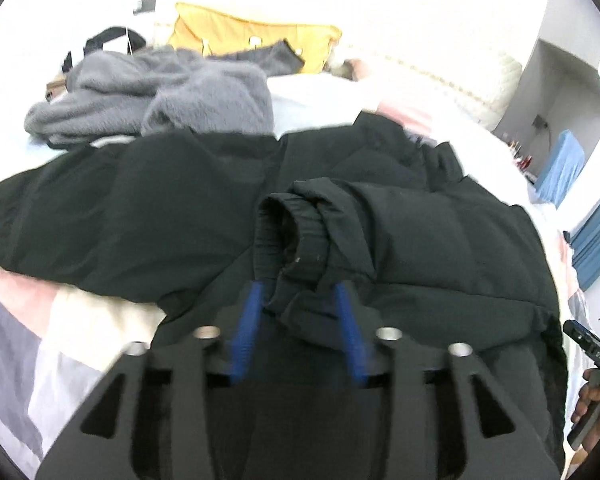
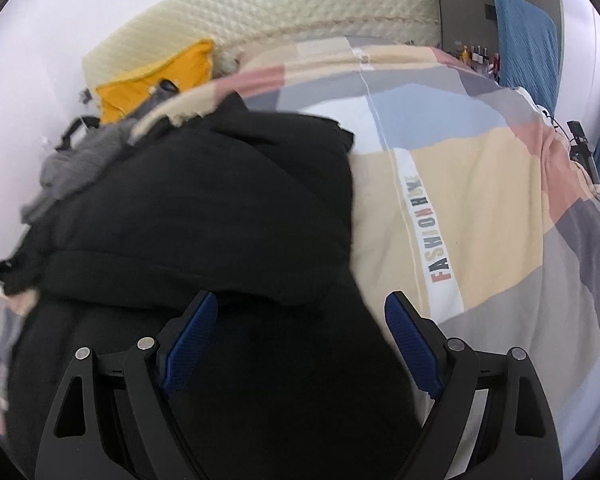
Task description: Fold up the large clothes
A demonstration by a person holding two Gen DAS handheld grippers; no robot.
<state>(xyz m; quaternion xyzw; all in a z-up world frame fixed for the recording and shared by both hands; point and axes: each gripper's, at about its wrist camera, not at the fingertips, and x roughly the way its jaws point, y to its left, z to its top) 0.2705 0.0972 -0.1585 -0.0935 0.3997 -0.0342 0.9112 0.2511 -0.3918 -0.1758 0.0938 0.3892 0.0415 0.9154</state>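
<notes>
- On the bed with the pastel patchwork cover, the black quilted puffer jacket lies spread across the near half; from the left wrist view it fills the field from nine o'clock round to four o'clock.
- At eleven o'clock behind it sits a heap of grey fleecy clothing, with a mustard-yellow cushion at twelve.
- The jacket looks padded and soft, light for its bulk, with a smooth shell that is likely slippery; thick folds will probably spring back unless pressed flat.
- Its elasticated sleeve cuff is doubled over the body; the firm gathered cuff, or a hem edge, seems the safest hold.
- The left gripper stands half parted astride the cuff fabric, the blue pads beside the cloth and seemingly not pinching it.
- The right gripper is spread wide and holds nothing, hovering over the jacket's right-hand edge, with bare cover at three o'clock.
</notes>
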